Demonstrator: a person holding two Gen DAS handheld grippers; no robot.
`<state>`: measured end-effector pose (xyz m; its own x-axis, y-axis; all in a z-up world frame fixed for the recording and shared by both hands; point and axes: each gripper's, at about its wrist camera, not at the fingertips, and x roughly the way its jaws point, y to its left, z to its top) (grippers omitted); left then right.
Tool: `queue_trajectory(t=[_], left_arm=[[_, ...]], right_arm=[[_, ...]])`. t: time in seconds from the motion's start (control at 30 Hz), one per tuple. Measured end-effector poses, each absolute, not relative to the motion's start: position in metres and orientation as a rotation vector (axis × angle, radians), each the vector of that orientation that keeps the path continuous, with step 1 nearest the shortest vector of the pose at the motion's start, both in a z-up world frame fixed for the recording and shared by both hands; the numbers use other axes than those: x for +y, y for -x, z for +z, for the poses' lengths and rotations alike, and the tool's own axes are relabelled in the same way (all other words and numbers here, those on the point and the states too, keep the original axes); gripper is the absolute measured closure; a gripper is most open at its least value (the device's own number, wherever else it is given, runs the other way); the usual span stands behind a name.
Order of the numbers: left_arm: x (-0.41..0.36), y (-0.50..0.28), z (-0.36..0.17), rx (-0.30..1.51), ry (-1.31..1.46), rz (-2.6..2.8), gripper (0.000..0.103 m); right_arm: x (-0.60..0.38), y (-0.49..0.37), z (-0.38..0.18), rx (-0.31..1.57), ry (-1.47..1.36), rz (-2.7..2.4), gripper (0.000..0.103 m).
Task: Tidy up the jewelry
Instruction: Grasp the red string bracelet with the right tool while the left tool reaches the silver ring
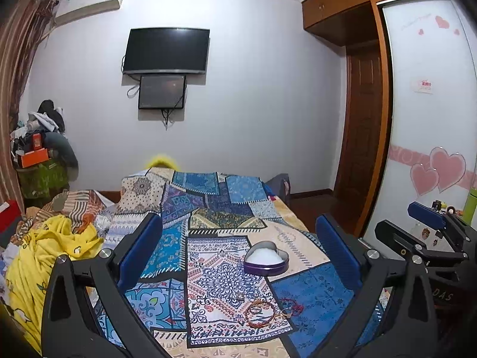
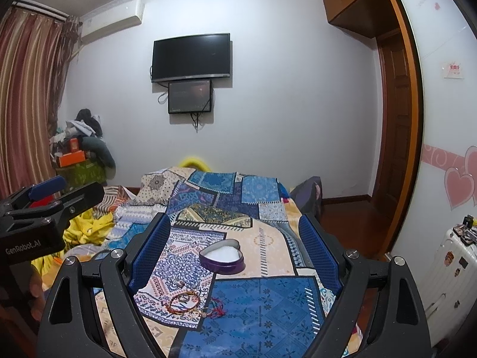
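A purple heart-shaped tin [image 1: 266, 258] with white lining stands open on the patterned bedspread; it also shows in the right wrist view [image 2: 222, 257]. Nearer the cameras lie an orange beaded bracelet [image 1: 260, 311] [image 2: 182, 300], a red string bracelet [image 1: 291, 305] [image 2: 217, 308] and small rings [image 2: 181, 283]. My left gripper [image 1: 238, 253] is open and empty, held above the bed short of the jewelry. My right gripper [image 2: 235, 249] is open and empty too, at a like height. Each gripper shows at the edge of the other's view [image 1: 429, 226] [image 2: 50, 194].
A yellow blanket [image 1: 44, 247] and striped bedding are heaped on the bed's left side. A pile of clothes and boxes [image 1: 41, 149] stands in the left corner. A wardrobe with heart stickers [image 1: 432, 149] is at the right, and a white suitcase [image 2: 453, 265] stands beside it.
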<state>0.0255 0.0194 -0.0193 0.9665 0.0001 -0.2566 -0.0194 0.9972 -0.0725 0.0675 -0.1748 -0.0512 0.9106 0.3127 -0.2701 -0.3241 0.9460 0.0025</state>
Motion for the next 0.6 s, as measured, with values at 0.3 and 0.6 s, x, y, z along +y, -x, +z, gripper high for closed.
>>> queue_trajectory(t=[0.3, 0.6], left_arm=[[0.039, -0.064, -0.051, 0.407, 0.117, 0.045, 0.0], [0.051, -0.107, -0.107, 0.636, 0.102, 0.001, 0.022]], right_arm=[[-0.173, -0.099, -0.084, 0.413, 0.087, 0.299, 0.017], [-0.173, -0.126, -0.122, 0.591, 0.117, 0.344, 0.017]])
